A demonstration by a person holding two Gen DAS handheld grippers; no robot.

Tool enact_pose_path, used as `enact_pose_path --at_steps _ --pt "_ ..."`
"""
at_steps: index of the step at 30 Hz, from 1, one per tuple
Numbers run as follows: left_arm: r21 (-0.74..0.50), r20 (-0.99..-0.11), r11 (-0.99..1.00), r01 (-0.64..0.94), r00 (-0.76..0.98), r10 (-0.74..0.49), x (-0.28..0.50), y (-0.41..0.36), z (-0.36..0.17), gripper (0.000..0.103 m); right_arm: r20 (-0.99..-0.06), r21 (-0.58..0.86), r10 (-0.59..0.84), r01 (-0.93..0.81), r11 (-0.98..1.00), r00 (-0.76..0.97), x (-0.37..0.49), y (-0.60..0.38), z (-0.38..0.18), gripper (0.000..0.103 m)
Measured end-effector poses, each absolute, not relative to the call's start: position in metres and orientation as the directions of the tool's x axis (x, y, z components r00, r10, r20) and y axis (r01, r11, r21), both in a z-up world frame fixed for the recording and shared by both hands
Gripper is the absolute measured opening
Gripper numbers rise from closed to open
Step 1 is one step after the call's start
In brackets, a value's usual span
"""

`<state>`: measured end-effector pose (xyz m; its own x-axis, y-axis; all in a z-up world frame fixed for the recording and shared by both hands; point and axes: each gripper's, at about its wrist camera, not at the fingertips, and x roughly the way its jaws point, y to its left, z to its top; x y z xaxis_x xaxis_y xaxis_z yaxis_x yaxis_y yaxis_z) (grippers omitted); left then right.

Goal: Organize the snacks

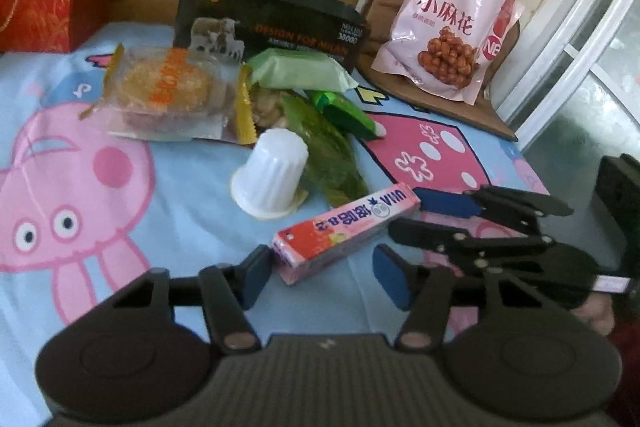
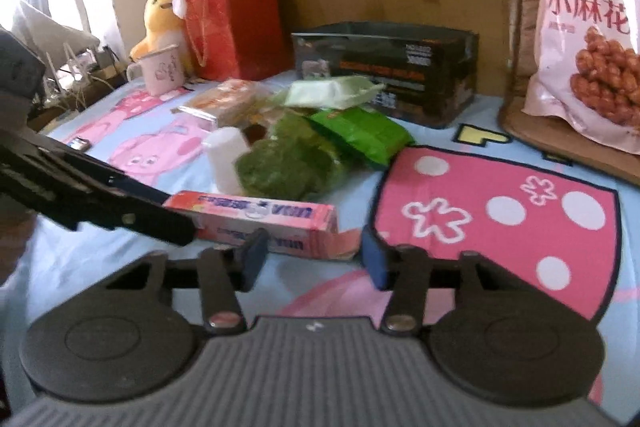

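Left wrist view puts the pink candy box [image 1: 347,233] flat on the cartoon bedsheet [image 1: 120,211], lying slantwise between my two grippers. My left gripper [image 1: 324,273] stands at its near end, jaws part-way in; one blue pad sits just beside the box's corner, yet I cannot tell if it presses. My right gripper [image 1: 404,227] comes in from the side at the far end, jaws narrowed, not clearly clamping the box. In the right wrist view the same box [image 2: 256,217] lies just ahead of my right gripper [image 2: 316,257], with a loose flap at its end.

Beyond the box stands an upturned white jelly cup [image 1: 270,173], touching a heap of green packets [image 1: 332,147] and a clear-wrapped pastry [image 1: 172,91]. Behind those sits a black box [image 1: 276,23]. A pink bag of twisted snacks [image 1: 448,27] leans on a brown cushion [image 1: 492,115] off to the side. A red gift bag [image 2: 236,23] and plush toys [image 2: 168,15] stand at the back.
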<state>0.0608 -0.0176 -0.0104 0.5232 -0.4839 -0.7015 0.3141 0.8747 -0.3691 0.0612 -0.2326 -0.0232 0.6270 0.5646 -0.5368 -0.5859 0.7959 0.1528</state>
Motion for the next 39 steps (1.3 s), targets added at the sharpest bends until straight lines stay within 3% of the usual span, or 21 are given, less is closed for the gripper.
enact_pose_path --at_steps 3,12,16,21,24,27,32,35,37,38,39 --pt "-0.383 -0.699 0.866 0.322 0.512 -0.499 0.051 -0.007 -0.010 0.052 -0.511 0.147 0.569 -0.587 0.796 0.644 0.049 -0.225 -0.015 0.037" --pt "-0.325 -0.698 0.888 0.326 0.551 -0.458 0.014 0.025 -0.009 0.053 -0.477 0.154 0.596 -0.607 0.780 0.646 0.013 -0.192 -0.013 0.037" --pt "-0.299 -0.688 0.900 0.318 0.581 -0.434 0.004 0.036 -0.011 0.067 -0.490 0.157 0.602 -0.615 0.773 0.631 0.001 -0.177 -0.022 0.038" --pt "-0.288 -0.678 0.896 0.338 0.588 -0.440 0.000 0.037 -0.008 0.073 -0.500 0.135 0.590 -0.616 0.776 0.634 -0.003 -0.172 -0.021 0.043" --pt "-0.287 -0.649 0.890 0.354 0.611 -0.452 -0.007 0.046 0.000 0.076 -0.515 0.105 0.570 -0.613 0.783 0.640 -0.007 -0.180 -0.018 0.053" --pt "-0.341 -0.622 0.878 0.337 0.619 -0.479 -0.010 0.062 0.004 0.076 -0.545 0.092 0.546 -0.601 0.794 0.637 -0.008 -0.187 -0.020 0.053" --pt "-0.408 -0.635 0.854 0.321 0.572 -0.519 0.002 0.067 -0.003 0.071 -0.561 0.110 0.562 -0.618 0.778 0.608 -0.004 -0.179 -0.027 0.052" --pt "-0.428 -0.653 0.843 0.327 0.533 -0.538 0.014 0.059 -0.013 0.059 -0.565 0.101 0.573 -0.639 0.763 0.594 0.004 -0.166 -0.031 0.051" --pt "-0.410 -0.658 0.854 0.321 0.544 -0.521 0.017 0.056 -0.015 0.052 -0.557 0.077 0.564 -0.638 0.766 0.610 0.009 -0.161 -0.031 0.047" --pt "-0.401 -0.667 0.861 0.312 0.546 -0.508 0.019 0.055 -0.013 0.052 -0.562 0.056 0.543 -0.626 0.778 0.624 0.012 -0.159 -0.029 0.037" --pt "-0.397 -0.667 0.863 0.312 0.548 -0.505 0.020 0.055 -0.011 0.051 -0.567 0.059 0.540 -0.623 0.780 0.622 0.015 -0.160 -0.025 0.034"
